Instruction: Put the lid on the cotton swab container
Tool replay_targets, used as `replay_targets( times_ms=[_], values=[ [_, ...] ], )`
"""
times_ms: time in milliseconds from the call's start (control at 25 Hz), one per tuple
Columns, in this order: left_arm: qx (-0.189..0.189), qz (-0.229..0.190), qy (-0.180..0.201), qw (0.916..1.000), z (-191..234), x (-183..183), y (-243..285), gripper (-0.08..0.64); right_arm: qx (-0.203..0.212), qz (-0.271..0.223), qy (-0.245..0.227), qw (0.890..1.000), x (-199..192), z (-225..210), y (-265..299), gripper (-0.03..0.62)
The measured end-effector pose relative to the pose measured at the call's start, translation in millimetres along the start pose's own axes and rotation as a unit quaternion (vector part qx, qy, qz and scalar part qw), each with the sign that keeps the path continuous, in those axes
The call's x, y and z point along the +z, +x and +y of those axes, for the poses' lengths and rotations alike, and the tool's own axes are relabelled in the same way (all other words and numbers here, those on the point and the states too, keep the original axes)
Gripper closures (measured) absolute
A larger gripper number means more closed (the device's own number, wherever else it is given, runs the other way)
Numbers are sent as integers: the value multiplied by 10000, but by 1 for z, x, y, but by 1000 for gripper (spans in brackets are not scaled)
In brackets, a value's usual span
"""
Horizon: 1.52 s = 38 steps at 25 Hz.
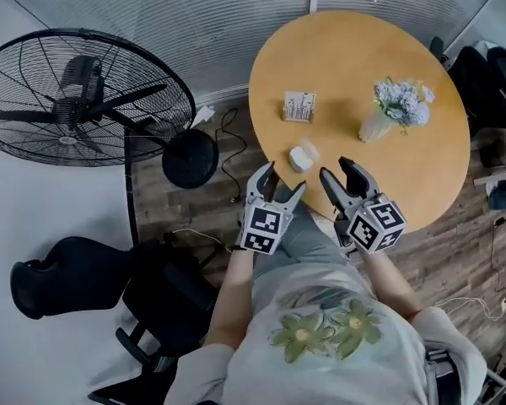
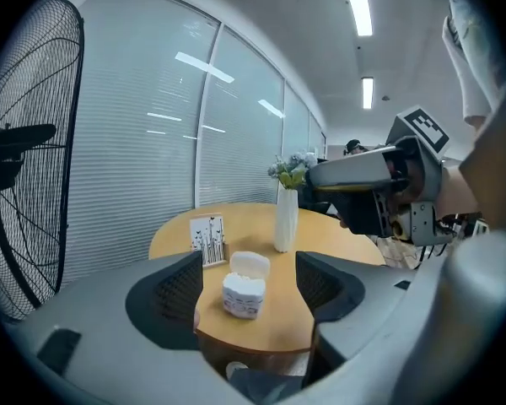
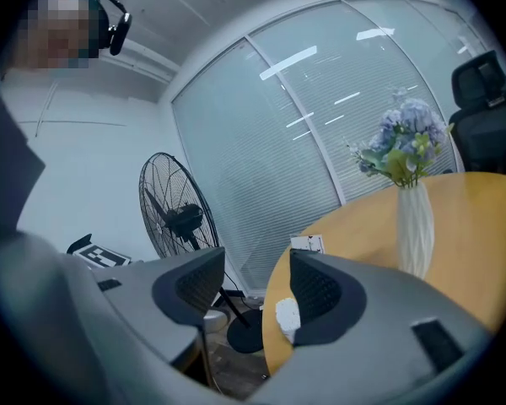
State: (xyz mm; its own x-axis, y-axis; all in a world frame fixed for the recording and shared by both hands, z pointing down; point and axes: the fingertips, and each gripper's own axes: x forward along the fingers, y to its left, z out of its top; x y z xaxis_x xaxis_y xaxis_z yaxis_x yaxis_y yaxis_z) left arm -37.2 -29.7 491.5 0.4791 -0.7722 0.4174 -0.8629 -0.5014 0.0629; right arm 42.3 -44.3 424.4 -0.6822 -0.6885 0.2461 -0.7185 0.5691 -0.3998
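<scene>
Round wooden surface (image 1: pixel 422 167) in a blinds-lined office. The cotton swab container (image 1: pixel 299 159) sits in the lower left part of it, close to the near edge.

Left hand-held gripper (image 1: pixel 283 180) and right hand-held gripper (image 1: pixel 336 169) are both released and empty, jaws apart, short of the container.

Orientation: the container stands upright, mouth up, swabs exposed. Its lid (image 2: pixel 250 265) is flipped back on the far side and tilted. Whether its long axis is vertical or horizontal cannot be told.

Risk: the container looks light and sits near the edge. In my judgement, an unbraced push on the lid could slide or tip it over the edge and spill the swabs.
</scene>
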Motion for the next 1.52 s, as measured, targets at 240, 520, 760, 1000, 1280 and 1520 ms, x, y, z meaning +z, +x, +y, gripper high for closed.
replay_targets(
  times_ms=[240,520,760,1000,1280,1520],
  values=[
    [-59,246,52,9997,1,-18,23,213,-6,174,194,9997,-11,-15,10,364],
    [-332,496,110,9982,-5,-39,46,179,184,478,634,9967,-37,-26,22,364],
    [-300,704,-36,9971,1,-59,66,179,171,677,896,9935,-56,-40,32,364],
    [-370,996,2,9943,4,-78,80,179,144,809,1278,9884,-70,-53,44,359],
    [-485,1228,111,9912,8,-91,94,179,128,948,1837,9783,-86,-68,58,308],
    [-547,1478,191,9873,13,-104,105,179,224,913,2559,9621,-99,-75,71,288]
  ],
)
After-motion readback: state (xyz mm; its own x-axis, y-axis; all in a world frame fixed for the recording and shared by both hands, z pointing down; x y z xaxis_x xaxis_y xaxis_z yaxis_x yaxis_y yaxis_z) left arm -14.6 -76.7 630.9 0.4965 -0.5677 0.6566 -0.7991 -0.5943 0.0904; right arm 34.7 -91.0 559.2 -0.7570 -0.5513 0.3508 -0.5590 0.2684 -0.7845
